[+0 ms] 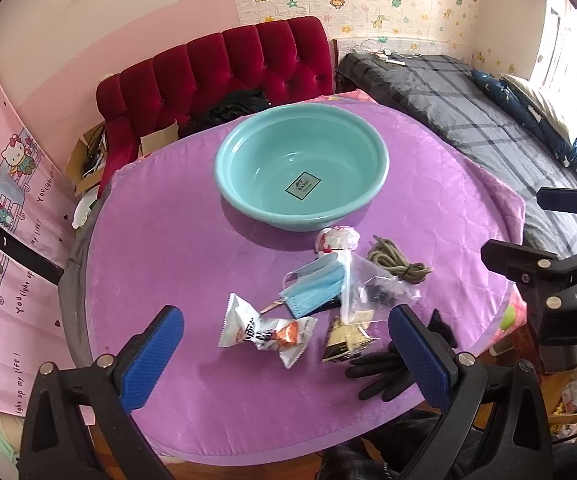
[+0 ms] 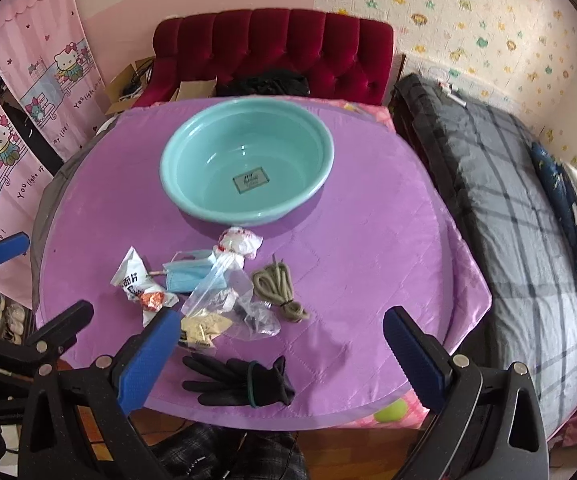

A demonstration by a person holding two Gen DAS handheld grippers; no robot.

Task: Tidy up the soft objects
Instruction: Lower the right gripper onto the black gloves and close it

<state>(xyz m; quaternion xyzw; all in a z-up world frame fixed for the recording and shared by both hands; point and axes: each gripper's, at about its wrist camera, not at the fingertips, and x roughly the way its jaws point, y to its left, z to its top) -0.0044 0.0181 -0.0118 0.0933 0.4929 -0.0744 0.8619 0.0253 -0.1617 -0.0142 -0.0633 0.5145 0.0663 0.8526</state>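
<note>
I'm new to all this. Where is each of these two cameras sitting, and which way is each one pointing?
Left wrist view: rides on the left gripper, looking forward between its open blue fingers over the purple table cover toward the teal basin; the right gripper shows at the right edge.
Right wrist view: rides on the right gripper, fingers open, facing the same basin; the left gripper shows at the left edge.
Shared: the basin, the blue face mask, the black gloves, the red sofa.

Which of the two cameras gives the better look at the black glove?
The right wrist view: the black glove lies whole on the purple cover, fingers and cuff clear. In the left wrist view the left gripper hides part of the glove.
</note>
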